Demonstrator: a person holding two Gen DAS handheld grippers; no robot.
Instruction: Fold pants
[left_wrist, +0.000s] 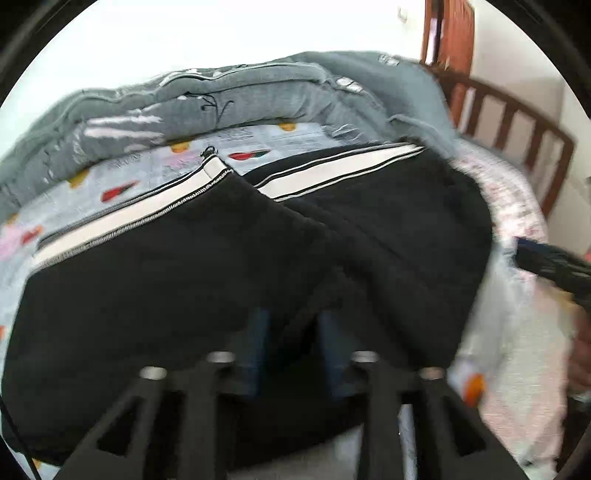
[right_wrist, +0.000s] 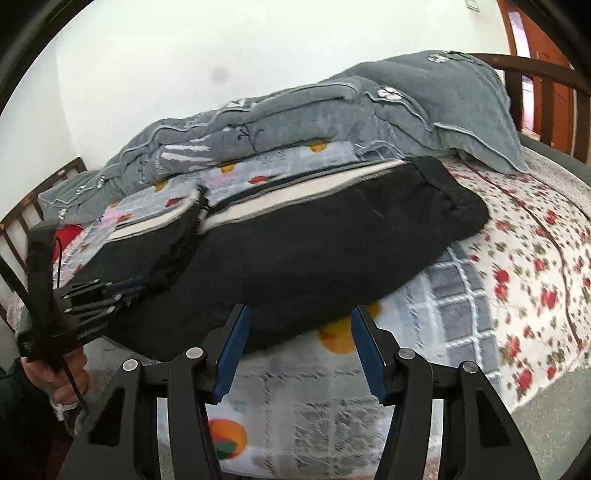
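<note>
On the bed (right_wrist: 517, 236), pants (right_wrist: 295, 258) pinched at the near edge by left gripper (left_wrist: 291, 332), likely for folding over; right gripper (right_wrist: 299, 325) spread apart, holding nothing.

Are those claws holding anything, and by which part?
The left claw grips the black pants at the near edge. The right claw is open, empty.
</note>
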